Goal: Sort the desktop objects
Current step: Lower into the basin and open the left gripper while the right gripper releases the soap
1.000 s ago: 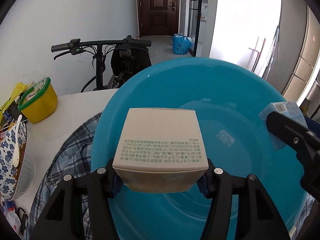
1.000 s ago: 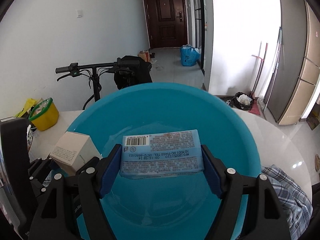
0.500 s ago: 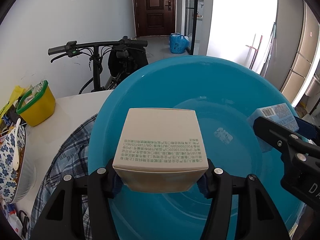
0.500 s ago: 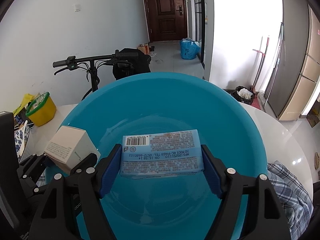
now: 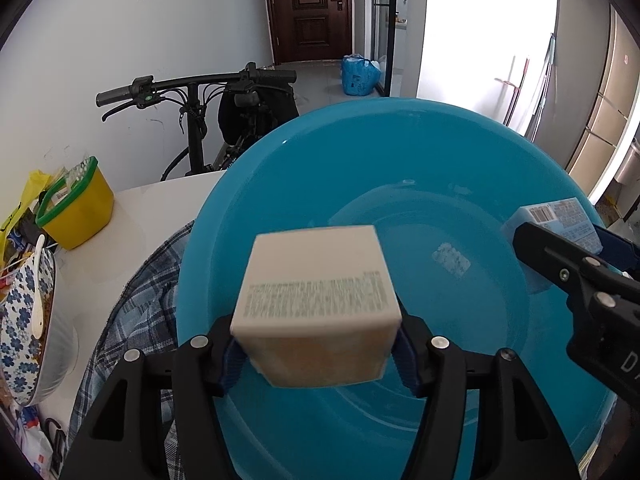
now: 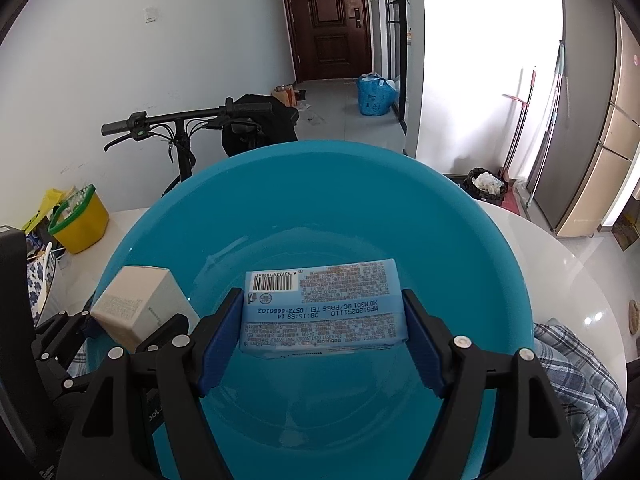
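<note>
You have a beige carton [image 5: 316, 304] between the fingers of the left gripper [image 5: 320, 348], hanging over the near side of the blue basin [image 5: 400, 152]. Those fingers have just been opening, and the carton looks tilted and blurred, so judge it as coming loose rather than firmly clamped. It reads as light, stiff cardboard with smooth faces; it should drop without harm, but thin walls will dent, so take it across two opposite flat sides, as you have.

The right gripper [image 6: 324, 328] is clamped on a pale blue soft pack [image 6: 322, 306], held by its short ends above the basin's middle. It looks like a pliable film wrapper, light and a little slippery, likely to sag if gripped loosely.

The basin holds nothing loose that you can see; only a small label stuck to its floor. It rests partly on a checked cloth [image 5: 132, 320] on the desk [image 5: 160, 208]. Left of the basin, a yellow tub [image 5: 78, 210] holds small items too unclear to name.
</note>
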`<control>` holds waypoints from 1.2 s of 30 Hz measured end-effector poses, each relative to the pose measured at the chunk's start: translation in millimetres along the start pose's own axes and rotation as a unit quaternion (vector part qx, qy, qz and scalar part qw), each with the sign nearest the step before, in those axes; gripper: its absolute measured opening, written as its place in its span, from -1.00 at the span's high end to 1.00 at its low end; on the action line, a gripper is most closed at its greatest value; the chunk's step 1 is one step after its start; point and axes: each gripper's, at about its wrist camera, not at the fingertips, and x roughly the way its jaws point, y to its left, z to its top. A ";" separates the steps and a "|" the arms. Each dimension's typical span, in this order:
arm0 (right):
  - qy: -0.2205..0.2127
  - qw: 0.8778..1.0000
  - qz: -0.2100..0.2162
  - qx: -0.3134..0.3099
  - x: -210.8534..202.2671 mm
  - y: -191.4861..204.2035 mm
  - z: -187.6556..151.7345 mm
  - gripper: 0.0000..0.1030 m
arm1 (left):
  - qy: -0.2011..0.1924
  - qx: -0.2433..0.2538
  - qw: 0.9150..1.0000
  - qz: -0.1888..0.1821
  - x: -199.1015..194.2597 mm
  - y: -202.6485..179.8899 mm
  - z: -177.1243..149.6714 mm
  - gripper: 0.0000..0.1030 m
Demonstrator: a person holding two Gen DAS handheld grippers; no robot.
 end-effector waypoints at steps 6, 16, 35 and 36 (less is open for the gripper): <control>0.006 1.000 -0.008 0.001 4.4 -2.8 -0.8 -0.45 | -0.028 -0.005 1.000 0.007 -12.2 1.5 1.6 -0.57; 0.009 1.000 -0.020 0.002 7.4 -8.0 -0.4 -0.45 | -0.035 -0.049 0.997 -0.043 -31.9 20.6 10.8 -0.57; 0.035 0.999 -0.019 -0.005 17.6 -5.5 -4.6 -0.45 | -0.066 -0.049 0.997 0.006 -43.3 27.4 13.5 -0.57; 0.037 0.999 -0.018 0.001 18.2 -7.6 -4.8 -0.45 | -0.066 -0.050 0.997 0.008 -43.9 26.7 12.7 -0.57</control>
